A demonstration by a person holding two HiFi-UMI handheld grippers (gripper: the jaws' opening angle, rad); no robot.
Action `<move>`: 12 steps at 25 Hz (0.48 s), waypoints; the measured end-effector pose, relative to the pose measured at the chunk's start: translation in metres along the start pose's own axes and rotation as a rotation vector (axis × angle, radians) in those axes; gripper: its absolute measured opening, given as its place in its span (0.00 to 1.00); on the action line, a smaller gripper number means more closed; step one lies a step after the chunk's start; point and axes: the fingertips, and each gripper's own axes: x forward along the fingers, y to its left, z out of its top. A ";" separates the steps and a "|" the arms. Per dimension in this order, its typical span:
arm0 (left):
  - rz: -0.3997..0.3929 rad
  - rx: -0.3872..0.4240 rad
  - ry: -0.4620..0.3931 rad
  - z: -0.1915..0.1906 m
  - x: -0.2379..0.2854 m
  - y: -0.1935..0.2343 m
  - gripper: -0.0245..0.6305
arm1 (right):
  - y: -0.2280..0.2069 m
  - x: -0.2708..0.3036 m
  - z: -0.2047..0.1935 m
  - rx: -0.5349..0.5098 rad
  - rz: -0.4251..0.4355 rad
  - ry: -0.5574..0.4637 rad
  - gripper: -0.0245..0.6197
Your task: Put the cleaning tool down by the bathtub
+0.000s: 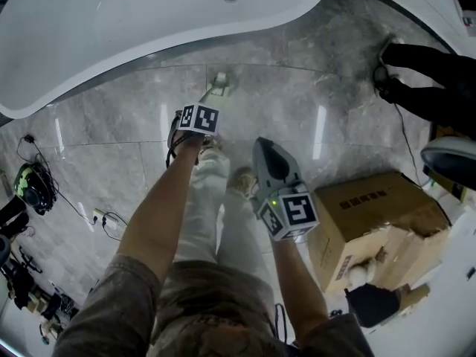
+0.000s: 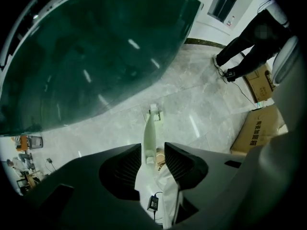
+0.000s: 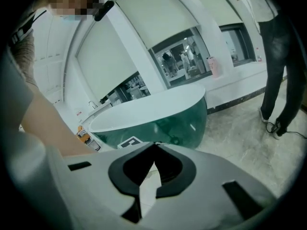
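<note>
Grey stone floor runs beside the big white bathtub, which has a green glass side. The cleaning tool, pale with a long handle, is down on the floor near the tub. It does not touch the tub, and its head end points toward it. The left claw points straight down over the handle with its jaws wide apart. The handle shows in the gap, but the pads do not press on it. The right claw is up in the air, clenched tip to tip with nothing in it. A cardboard box sits on the floor to the person's right.
</note>
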 end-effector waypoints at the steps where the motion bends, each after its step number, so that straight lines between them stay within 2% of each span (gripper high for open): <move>1: -0.002 -0.007 -0.014 0.001 -0.011 0.001 0.29 | 0.003 -0.004 0.003 -0.002 0.002 0.000 0.04; 4: -0.012 -0.032 -0.055 0.005 -0.046 0.001 0.27 | 0.009 -0.019 0.011 -0.018 0.008 0.009 0.04; 8: -0.015 -0.086 -0.097 0.000 -0.091 0.000 0.06 | 0.020 -0.043 0.022 -0.020 0.008 0.016 0.04; 12: -0.030 -0.150 -0.116 -0.016 -0.136 -0.005 0.05 | 0.038 -0.066 0.039 -0.008 0.024 0.009 0.04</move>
